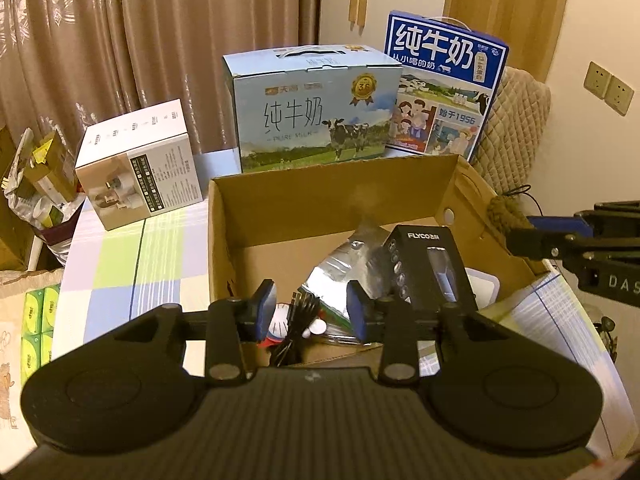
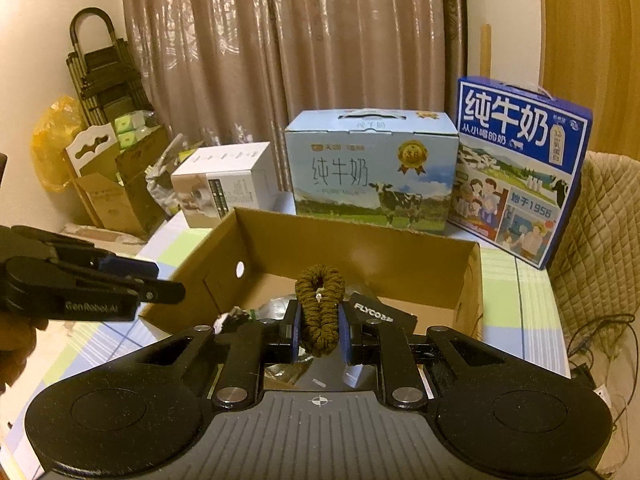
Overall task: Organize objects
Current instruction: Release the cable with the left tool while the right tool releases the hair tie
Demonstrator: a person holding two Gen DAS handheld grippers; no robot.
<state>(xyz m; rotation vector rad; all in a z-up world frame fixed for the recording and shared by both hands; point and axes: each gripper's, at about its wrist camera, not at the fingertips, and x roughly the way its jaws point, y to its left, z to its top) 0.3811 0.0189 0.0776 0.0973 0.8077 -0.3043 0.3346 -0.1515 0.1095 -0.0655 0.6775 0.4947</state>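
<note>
Cardboard box (image 1: 280,216) on checked tablecloth (image 1: 120,256); brown curtains (image 1: 160,40) behind.

right gripper (image 2: 319,330) fingers clamp a brown braided loop (image 2: 320,308) above the cardboard box (image 2: 360,248).

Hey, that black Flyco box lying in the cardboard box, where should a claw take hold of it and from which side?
Probably grip the Flyco box across its two long side faces near the upper end, coming from above. It leans tilted on the silver foil bag, so the long faces are exposed, while its lower end sits close to the left claw and the carton's near edge.
</note>
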